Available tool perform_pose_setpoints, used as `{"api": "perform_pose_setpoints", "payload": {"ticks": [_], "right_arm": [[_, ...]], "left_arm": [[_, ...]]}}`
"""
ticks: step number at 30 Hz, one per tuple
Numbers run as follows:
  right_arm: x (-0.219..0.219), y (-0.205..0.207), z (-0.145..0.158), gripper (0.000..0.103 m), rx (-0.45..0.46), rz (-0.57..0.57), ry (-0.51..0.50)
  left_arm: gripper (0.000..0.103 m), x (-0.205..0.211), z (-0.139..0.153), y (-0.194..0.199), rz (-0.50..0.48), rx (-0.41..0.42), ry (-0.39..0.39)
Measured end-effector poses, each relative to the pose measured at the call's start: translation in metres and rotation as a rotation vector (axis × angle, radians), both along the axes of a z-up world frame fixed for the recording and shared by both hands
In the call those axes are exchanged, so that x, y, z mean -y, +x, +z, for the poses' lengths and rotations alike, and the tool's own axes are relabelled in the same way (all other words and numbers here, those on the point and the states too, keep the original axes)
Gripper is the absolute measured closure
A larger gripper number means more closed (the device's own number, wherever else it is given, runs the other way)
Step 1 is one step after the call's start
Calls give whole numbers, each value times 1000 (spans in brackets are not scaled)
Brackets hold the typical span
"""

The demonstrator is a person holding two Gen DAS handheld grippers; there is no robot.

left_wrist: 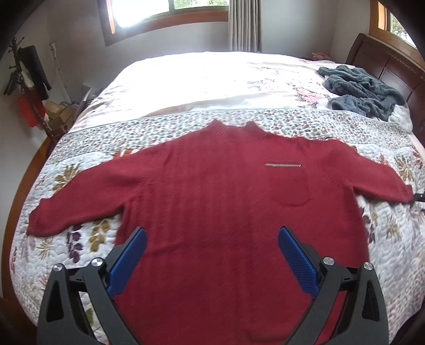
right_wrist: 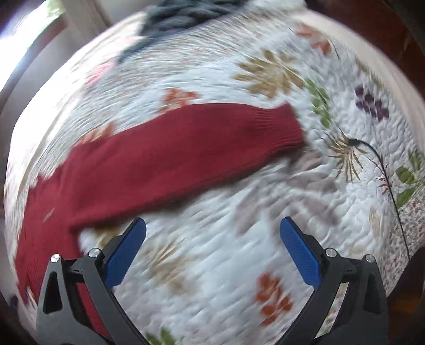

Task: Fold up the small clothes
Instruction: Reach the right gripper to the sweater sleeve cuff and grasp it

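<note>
The soft, limp red knitted sweater [left_wrist: 212, 191] lies flat on the floral quilted bedspread [left_wrist: 79, 238]; the left gripper [left_wrist: 212, 238] and right gripper [right_wrist: 212, 233], both spread and empty, would best pinch its ribbed cuff [right_wrist: 287, 124].

- The right gripper [right_wrist: 212, 233], black-framed with blue textured pads [right_wrist: 298, 253], is spread wide with nothing between its fingers, over the white floral-stitched quilt [right_wrist: 212, 265].
- One long sleeve of the dark red knitted sweater [right_wrist: 164, 164] lies flat across the quilt, its ribbed cuff [right_wrist: 284, 127] pointing right.
- A thin black cable [right_wrist: 390, 185] runs over the quilt right of the cuff, apart from it.
- A crumpled grey-blue fleecy garment [right_wrist: 186, 13] lies at the top edge.
- The view is motion-blurred.
</note>
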State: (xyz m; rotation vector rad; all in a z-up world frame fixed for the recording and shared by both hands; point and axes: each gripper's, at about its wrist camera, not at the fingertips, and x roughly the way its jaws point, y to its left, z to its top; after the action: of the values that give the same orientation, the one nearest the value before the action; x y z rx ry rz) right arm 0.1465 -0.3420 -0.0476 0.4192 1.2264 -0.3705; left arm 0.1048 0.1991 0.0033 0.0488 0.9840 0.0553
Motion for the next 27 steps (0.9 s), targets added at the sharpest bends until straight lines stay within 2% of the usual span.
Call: {"api": "perform_pose_setpoints", "payload": {"ticks": [3,10,11,12,13,16,19,21,22,24,27], "right_arm": [[50,12,-23,3,-15,-75,112],[91,35,-55,6,-4,-134,208],[93,37,-60,13,-9,-141,218],[97,40,-65,25,-11,-145,230],[99,41,-70,31,-18,-151,242],[104,42,-77,35,-16,-176,254],[109,40,-75,57,3,-197,243],[115,36,-72,76,12,-210,236],[117,35,-69,79,27,-210,238],[119,30,-61,94,71,-197,235],[112,29,-40,94,136,-153,213]], "left_arm": [[4,7,-4,7,6,-8,-13],[4,12,-15,12,11,-19,30],[4,11,-18,13,14,-22,42],[4,10,-19,13,17,-26,46],[4,8,-21,14,21,-30,50],[4,4,-23,14,31,-36,53],[4,3,-26,13,30,-33,65],[4,2,-27,11,26,-35,66],[4,2,-28,11,25,-37,63],[4,1,-29,11,27,-41,54],[4,-3,-29,11,34,-43,45]]}}
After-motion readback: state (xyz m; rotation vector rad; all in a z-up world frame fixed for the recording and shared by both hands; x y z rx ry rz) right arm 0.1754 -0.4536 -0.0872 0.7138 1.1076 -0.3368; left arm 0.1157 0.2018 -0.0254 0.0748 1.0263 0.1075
